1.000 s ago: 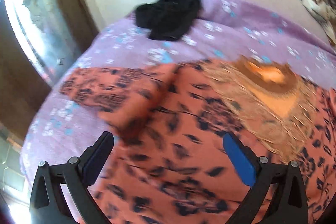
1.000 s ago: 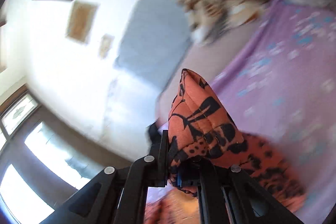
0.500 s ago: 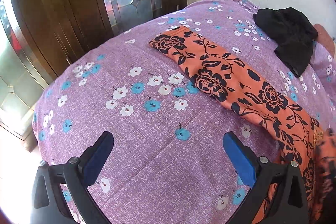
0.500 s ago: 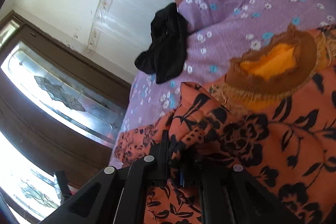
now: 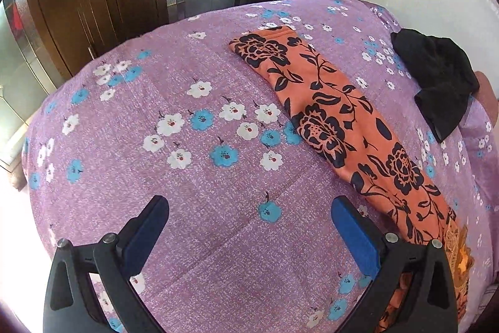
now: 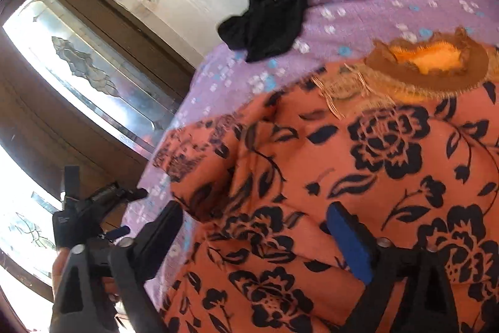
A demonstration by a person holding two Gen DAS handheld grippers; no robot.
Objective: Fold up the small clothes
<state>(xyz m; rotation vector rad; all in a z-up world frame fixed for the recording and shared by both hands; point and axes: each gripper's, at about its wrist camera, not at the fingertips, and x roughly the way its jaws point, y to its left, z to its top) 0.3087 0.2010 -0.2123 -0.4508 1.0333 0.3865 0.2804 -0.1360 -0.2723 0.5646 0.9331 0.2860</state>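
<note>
Orange black-flowered garment point(image 6: 358, 177) flat on bed; right claw point(image 6: 254, 227) opening above it, left claw point(image 5: 249, 214) spread.

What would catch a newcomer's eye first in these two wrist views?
The orange garment with black flowers dominates: it fills the right wrist view, and one long sleeve stretches diagonally across the purple flowered bedsheet in the left view. A crumpled black garment lies apart near the wall. The right tongs are opening just over the orange fabric, pads off it.
</note>
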